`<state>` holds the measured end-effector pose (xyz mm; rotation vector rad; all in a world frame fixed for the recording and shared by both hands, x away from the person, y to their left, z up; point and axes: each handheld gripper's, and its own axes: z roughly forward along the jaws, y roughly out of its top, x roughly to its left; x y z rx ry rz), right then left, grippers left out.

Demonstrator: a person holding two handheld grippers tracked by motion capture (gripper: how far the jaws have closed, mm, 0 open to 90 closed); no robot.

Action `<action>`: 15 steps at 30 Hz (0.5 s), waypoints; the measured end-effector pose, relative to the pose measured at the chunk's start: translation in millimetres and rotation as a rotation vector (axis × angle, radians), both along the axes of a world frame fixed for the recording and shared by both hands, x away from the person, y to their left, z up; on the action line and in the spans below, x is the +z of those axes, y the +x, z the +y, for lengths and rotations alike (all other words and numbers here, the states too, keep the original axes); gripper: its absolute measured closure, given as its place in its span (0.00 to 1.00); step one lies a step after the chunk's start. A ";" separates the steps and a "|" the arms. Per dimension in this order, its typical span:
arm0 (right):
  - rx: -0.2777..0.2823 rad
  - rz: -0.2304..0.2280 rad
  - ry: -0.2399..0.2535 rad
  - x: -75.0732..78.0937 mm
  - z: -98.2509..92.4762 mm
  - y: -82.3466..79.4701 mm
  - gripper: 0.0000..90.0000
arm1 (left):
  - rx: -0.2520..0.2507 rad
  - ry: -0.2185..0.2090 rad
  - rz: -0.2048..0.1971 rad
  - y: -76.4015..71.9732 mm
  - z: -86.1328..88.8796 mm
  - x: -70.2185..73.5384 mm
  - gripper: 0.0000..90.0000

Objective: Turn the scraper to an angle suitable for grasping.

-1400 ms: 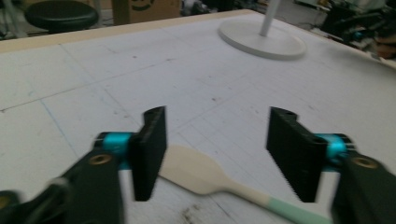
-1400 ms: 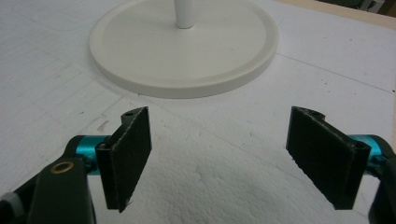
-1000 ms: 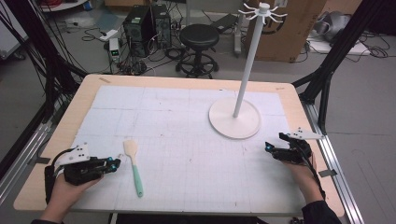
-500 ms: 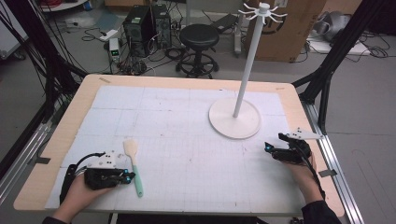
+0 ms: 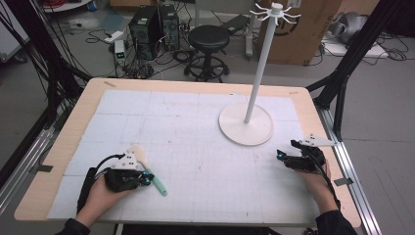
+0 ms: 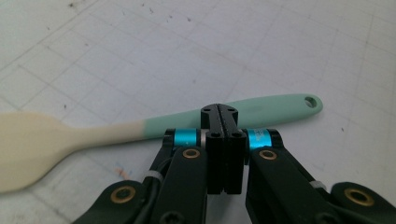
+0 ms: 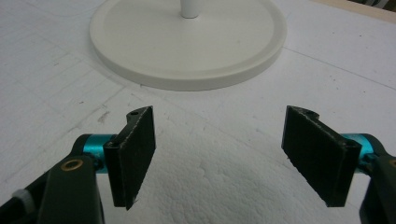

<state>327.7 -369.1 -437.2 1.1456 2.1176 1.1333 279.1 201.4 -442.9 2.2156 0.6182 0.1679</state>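
Observation:
A spatula [image 5: 159,185] with a cream blade [image 6: 32,144] and a mint-green handle [image 6: 280,105] lies flat on the white mat at the front left. My left gripper [image 5: 146,178] is shut with nothing between its jaws. Its closed tips [image 6: 219,111] sit right at the middle of the handle; I cannot tell whether they touch it. My right gripper [image 5: 281,157] rests on the mat at the front right, held by a hand. It stands open [image 7: 219,156] and empty, pointing at the round base [image 7: 187,42] of a white hook stand [image 5: 244,125].
The stand's thin pole [image 5: 258,68] rises to a ring of hooks [image 5: 274,12] at the back right. The gridded white mat [image 5: 195,147] covers a wooden table [image 5: 83,107]. A stool [image 5: 208,36] and computer gear stand on the floor behind.
My left hand has slid right across the mat, bringing its shut jaws up to the spatula handle. The right gripper and the spatula have stayed put.

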 end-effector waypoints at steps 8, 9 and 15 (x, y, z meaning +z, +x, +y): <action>0.011 -0.005 -0.012 -1.0 1.0 0.8 0.29 | 0.023 0.006 -0.020 11.9 -18.3 -0.4 1.00; 0.011 -0.001 -0.010 -1.1 1.3 0.7 0.29 | 0.030 0.005 -0.022 12.9 -20.5 -0.5 0.99; 0.013 0.003 -0.016 -1.9 2.4 1.2 0.29 | 0.066 0.013 -0.041 22.4 -33.1 -0.7 0.99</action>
